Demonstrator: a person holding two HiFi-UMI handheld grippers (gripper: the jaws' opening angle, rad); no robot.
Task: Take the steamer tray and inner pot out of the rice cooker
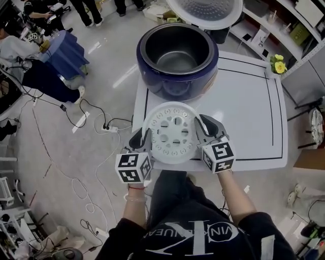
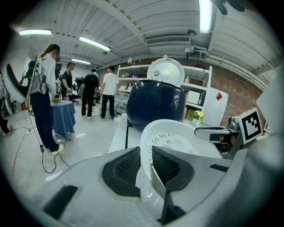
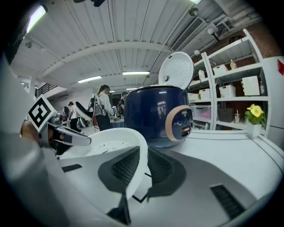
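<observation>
Shirt (image 1: pixel 203 239) print upside-down, illegible, no other txt

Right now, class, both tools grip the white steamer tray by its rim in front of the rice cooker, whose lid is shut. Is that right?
No: the lid stands open, as the head view shows. Otherwise right: the left tool and right tool grip the white steamer tray by its rim in front of the rice cooker.

- We hold the tray (image 1: pixel 172 133) by its rim: left gripper (image 1: pixel 143 138) at nine o'clock, right gripper (image 1: pixel 202 126) at three.
- The cooker (image 1: pixel 177 61) sits open at twelve.
</observation>
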